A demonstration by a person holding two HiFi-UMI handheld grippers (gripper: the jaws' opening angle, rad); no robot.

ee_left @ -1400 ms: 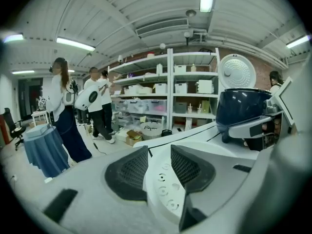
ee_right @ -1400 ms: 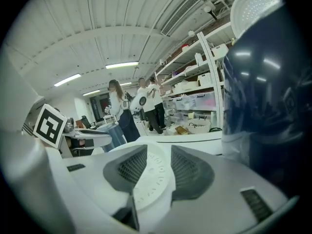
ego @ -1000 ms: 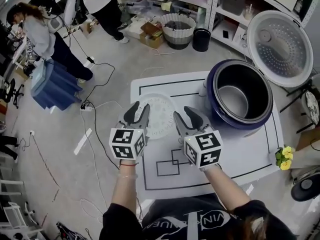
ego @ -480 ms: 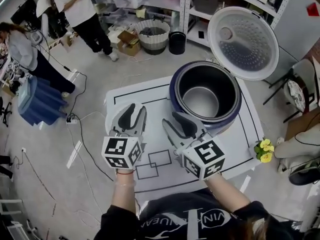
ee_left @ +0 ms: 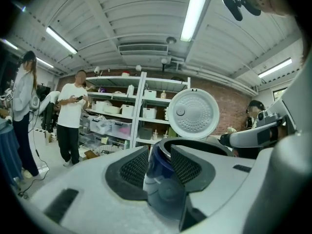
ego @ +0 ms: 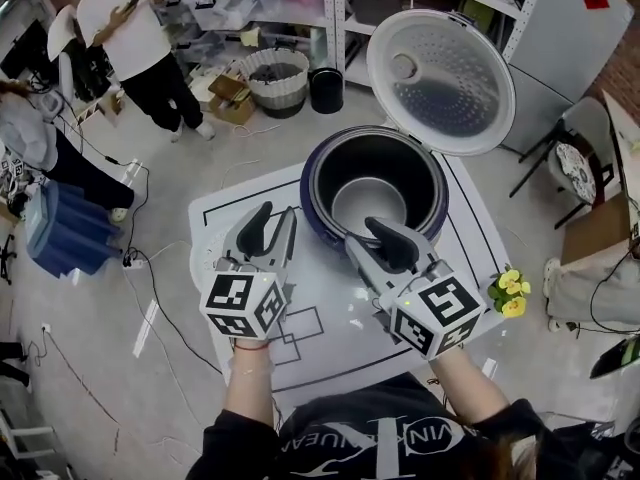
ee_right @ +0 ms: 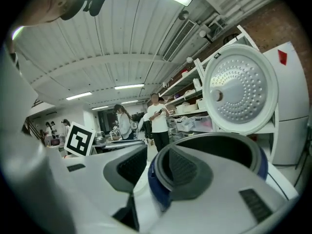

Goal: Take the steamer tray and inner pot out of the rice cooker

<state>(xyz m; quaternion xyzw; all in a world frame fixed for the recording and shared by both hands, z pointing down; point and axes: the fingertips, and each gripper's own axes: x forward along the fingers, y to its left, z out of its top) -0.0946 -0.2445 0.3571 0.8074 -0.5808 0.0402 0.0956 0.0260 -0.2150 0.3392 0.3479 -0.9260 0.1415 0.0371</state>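
Observation:
The dark blue rice cooker point(ego: 318, 183) stands on the white mat point(ego: 330, 333) with its lid point(ego: 440, 68) swung up and back. The metal inner pot point(ego: 365, 200) sits inside it. No steamer tray shows in any view. My left gripper point(ego: 272, 224) hovers open and empty just left of the cooker, above the mat. My right gripper point(ego: 372, 240) is open and empty at the cooker's near rim. In the left gripper view the cooker's blue wall point(ee_left: 158, 162) shows between the open jaws of that gripper point(ee_left: 158, 169). The right gripper point(ee_right: 146, 177) looks at the cooker's rim point(ee_right: 219, 147) and lid point(ee_right: 241, 89).
Yellow flowers point(ego: 508, 290) lie at the mat's right edge. Shelving point(ego: 330, 8), a basket point(ego: 275, 78) and a black bin point(ego: 325, 88) stand behind the cooker. Two people point(ego: 130, 38) and a blue bin point(ego: 60, 233) are at the left. Cables point(ego: 150, 268) trail on the floor.
Both grippers have risen and come up close to the cooker, still open. The white round tray seen on the mat a second ago is no longer in sight.

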